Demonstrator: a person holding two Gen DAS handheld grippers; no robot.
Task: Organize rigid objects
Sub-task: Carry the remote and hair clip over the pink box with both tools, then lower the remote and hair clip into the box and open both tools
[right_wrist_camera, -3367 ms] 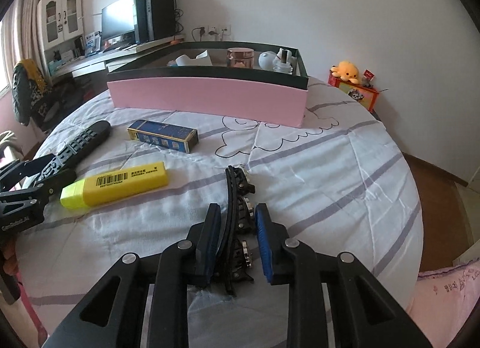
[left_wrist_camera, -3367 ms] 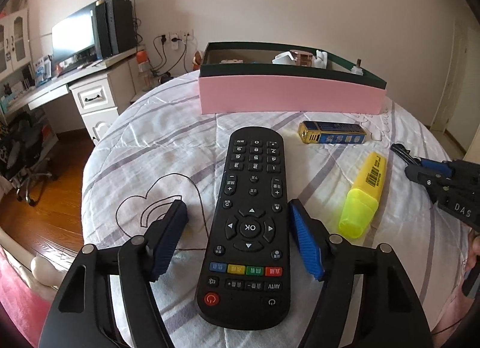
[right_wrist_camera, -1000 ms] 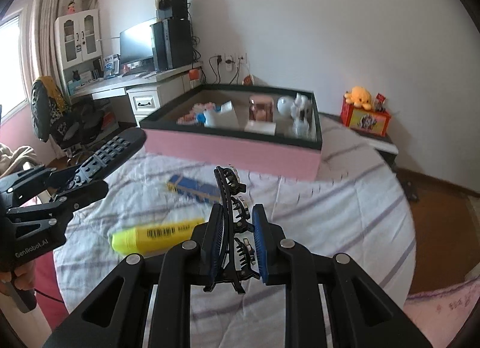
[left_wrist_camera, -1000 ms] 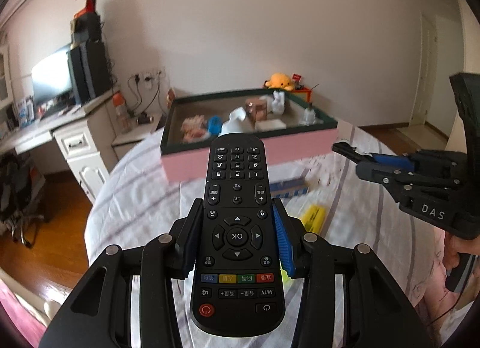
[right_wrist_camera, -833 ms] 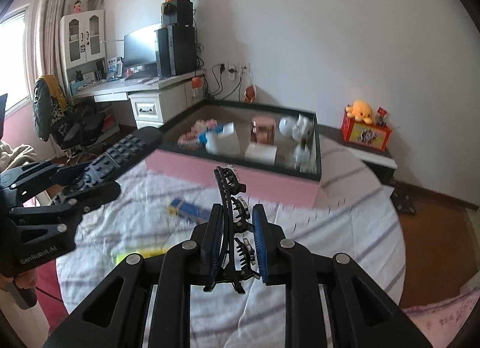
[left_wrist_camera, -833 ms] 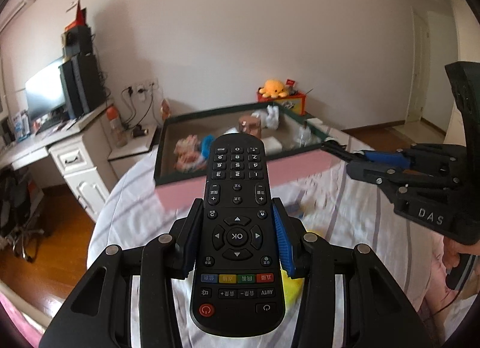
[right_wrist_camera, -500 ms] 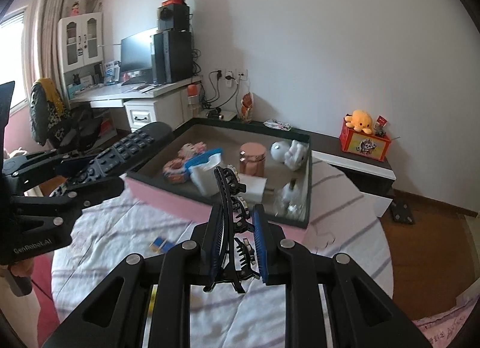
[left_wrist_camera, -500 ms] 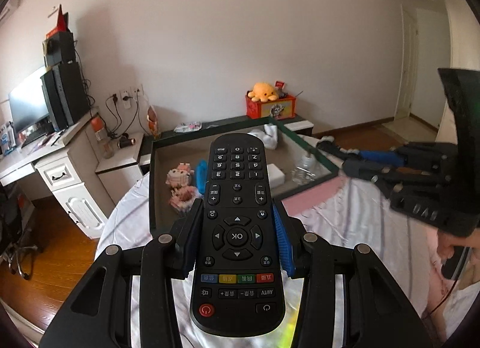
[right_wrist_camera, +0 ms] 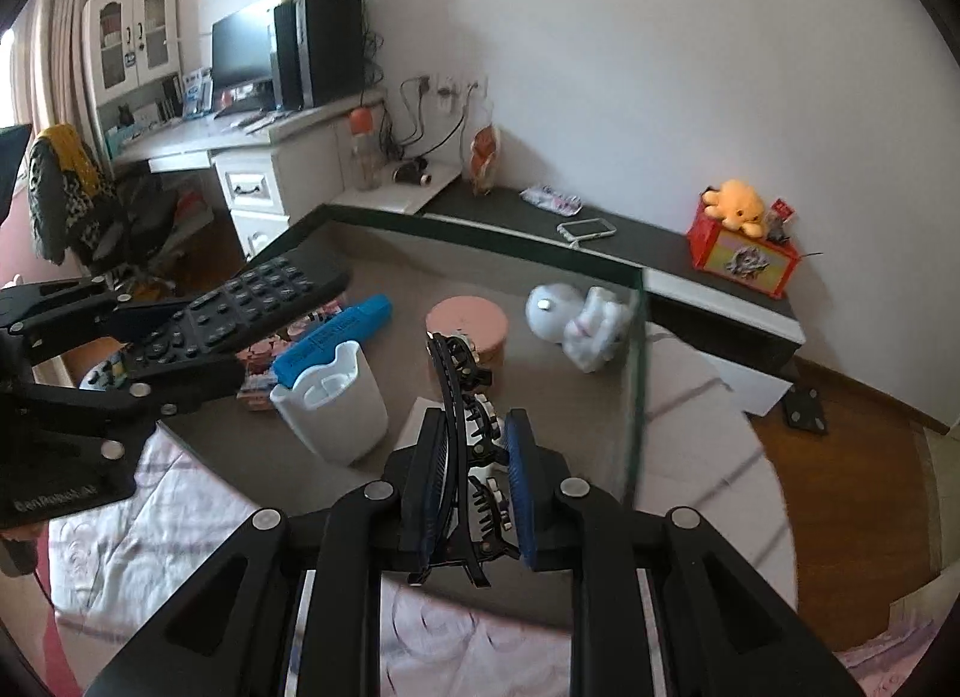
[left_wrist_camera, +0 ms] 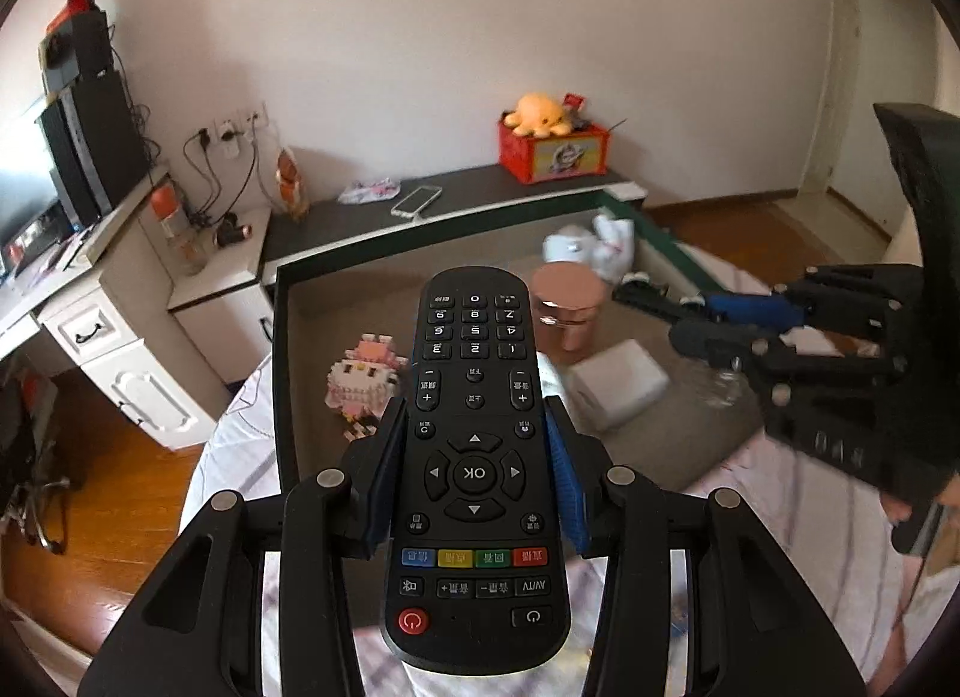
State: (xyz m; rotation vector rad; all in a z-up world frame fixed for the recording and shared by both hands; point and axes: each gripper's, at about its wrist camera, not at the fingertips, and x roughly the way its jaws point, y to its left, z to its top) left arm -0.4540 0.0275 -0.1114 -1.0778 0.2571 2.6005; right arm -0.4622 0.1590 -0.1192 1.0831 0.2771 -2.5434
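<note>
My left gripper [left_wrist_camera: 474,433] is shut on a black remote control [left_wrist_camera: 474,475], held in the air over the near left part of the green-rimmed box [left_wrist_camera: 282,337]. The remote [right_wrist_camera: 240,307] also shows in the right wrist view, jutting in from the left. My right gripper [right_wrist_camera: 474,445] is shut on a black hair claw clip [right_wrist_camera: 465,397] and hangs above the box floor [right_wrist_camera: 600,409]. In the left wrist view the right gripper [left_wrist_camera: 672,313] reaches in from the right over the box.
Inside the box are a pink block figure [left_wrist_camera: 363,379], a copper-pink round tin [right_wrist_camera: 467,322], a white holder [right_wrist_camera: 333,403] with a blue marker [right_wrist_camera: 336,337], a white square pad [left_wrist_camera: 618,379] and white figures [right_wrist_camera: 570,313]. A desk, a low dark shelf [right_wrist_camera: 690,271] and wooden floor lie beyond.
Both grippers have carried their objects forward from above the bedspread to above the box. The box's pink front wall has dropped out of sight beneath them.
</note>
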